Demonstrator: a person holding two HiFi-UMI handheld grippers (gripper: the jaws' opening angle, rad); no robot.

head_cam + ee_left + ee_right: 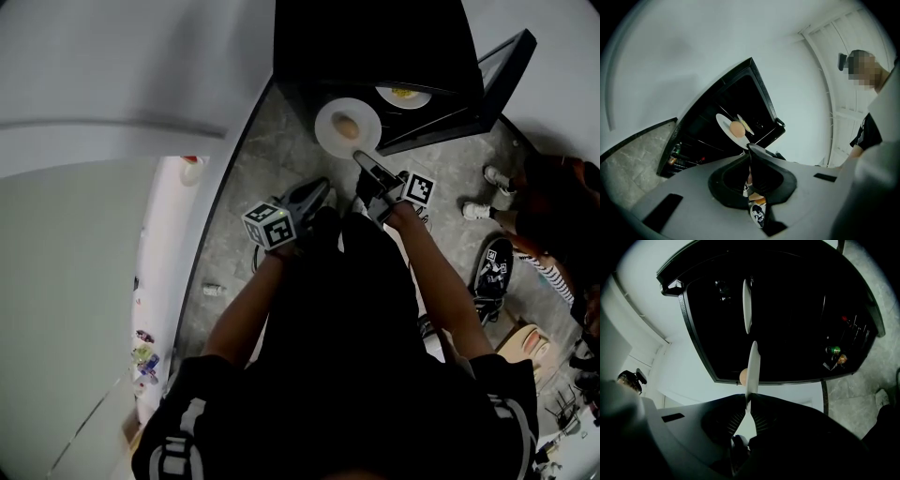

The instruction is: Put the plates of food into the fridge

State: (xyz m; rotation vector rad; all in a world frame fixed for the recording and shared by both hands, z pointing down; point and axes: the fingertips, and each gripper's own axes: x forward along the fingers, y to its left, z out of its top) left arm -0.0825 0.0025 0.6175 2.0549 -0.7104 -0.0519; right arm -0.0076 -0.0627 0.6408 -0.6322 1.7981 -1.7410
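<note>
1. Before the open fridge (375, 47), the right gripper (364, 161) had its jaws clamped on the rim of a plate (328, 120) carrying round tan food.
2. The left gripper (319, 190) was closed on nothing.
3. Loading seemed to be under way; next, the plate probably needed sliding level onto a shelf.

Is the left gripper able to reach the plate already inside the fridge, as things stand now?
Probably not directly. The fridge is open, but the right gripper holds a second plate before the opening, right between the left gripper and the inside plate.
</note>
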